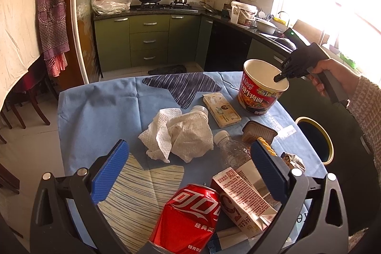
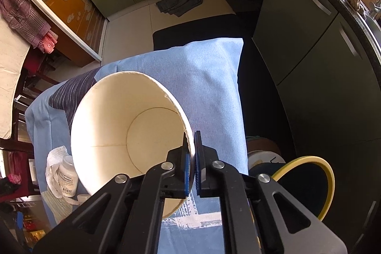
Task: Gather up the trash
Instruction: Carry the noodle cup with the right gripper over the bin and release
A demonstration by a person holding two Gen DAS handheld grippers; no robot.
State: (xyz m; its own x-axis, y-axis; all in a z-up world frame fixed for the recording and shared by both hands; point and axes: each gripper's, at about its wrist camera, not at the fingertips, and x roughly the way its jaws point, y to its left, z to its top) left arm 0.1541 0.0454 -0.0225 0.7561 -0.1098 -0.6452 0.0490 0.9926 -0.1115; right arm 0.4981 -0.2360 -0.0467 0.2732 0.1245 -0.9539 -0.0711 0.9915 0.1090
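Note:
My right gripper is shut on the rim of an empty red instant-noodle cup, one finger inside and one outside; the left wrist view shows it holding the cup tilted above the far right of the table. My left gripper is open and empty over the trash pile: crumpled paper towels, a red cola can, a milk carton, a clear plastic bottle, a flat box and a brown tray.
A dark bin with a yellow rim stands right of the table, also in the right wrist view. A blue cloth covers the table. Green kitchen cabinets stand behind. Chairs are at left.

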